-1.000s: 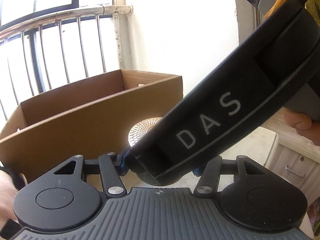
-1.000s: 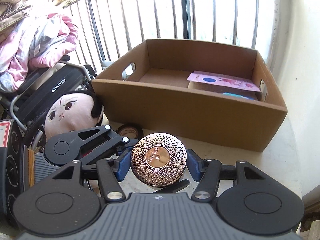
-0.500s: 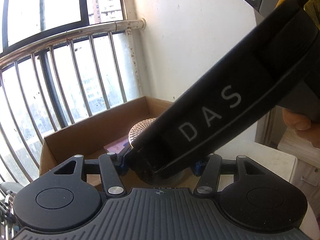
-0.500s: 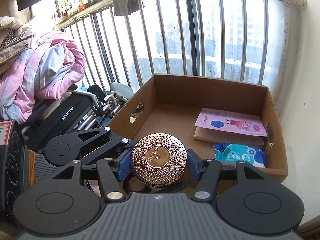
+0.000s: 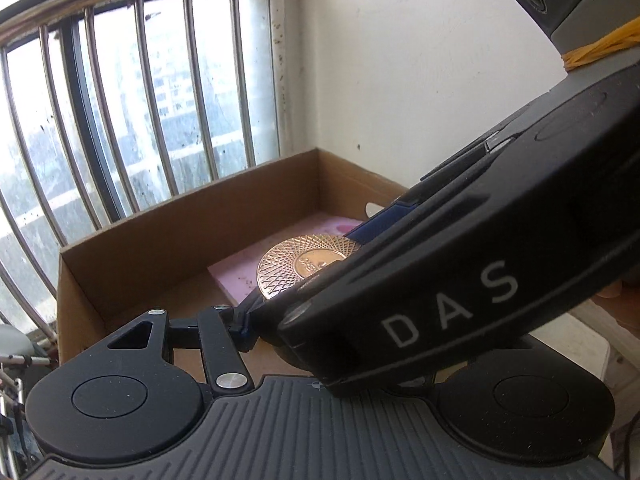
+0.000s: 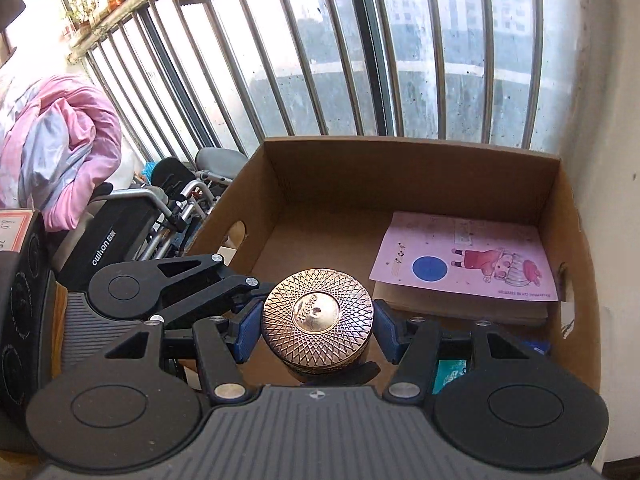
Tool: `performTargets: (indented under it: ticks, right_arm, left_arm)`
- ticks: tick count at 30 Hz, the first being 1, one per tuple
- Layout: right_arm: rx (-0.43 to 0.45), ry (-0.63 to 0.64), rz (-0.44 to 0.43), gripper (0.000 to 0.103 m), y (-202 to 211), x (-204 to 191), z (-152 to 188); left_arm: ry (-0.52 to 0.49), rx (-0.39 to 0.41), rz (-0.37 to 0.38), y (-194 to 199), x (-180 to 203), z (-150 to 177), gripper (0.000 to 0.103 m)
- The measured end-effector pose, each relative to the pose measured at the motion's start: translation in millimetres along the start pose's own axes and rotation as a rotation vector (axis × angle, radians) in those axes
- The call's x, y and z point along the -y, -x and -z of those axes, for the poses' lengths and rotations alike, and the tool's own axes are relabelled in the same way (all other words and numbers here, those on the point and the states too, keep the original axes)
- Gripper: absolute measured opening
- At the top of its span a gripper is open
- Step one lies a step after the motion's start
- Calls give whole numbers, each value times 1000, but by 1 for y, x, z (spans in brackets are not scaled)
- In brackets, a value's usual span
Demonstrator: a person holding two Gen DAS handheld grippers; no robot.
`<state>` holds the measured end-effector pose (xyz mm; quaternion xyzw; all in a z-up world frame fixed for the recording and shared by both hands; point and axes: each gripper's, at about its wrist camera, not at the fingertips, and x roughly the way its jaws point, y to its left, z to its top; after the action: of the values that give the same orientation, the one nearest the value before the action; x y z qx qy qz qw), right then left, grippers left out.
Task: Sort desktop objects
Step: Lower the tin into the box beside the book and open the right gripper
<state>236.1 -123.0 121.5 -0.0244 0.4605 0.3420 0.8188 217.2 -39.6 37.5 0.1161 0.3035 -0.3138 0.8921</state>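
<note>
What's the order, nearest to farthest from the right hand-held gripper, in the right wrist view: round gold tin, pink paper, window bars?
1. Round gold tin, clamped in the right hand-held gripper.
2. Pink paper, ahead right, lying inside the cardboard box.
3. Window bars, beyond the box's far wall.

Glossy embossed metal tin lid (image 6: 318, 312), matt cardboard box (image 6: 416, 172), paper sheet (image 6: 464, 256).

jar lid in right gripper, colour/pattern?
Rose-gold lid with an embossed crisscross lattice; clearest in the right wrist view.
</note>
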Motion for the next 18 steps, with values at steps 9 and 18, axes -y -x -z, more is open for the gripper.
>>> performTargets:
  ticks: [9, 18]
  right_arm:
    - [-156, -108, -71, 61, -59, 38, -11]
    - [-262, -85, -9, 61, -98, 50, -7]
  left_arm:
    - [38, -225, 61, -74, -38, -6, 56]
    - [54, -348, 125, -99, -52, -5, 71]
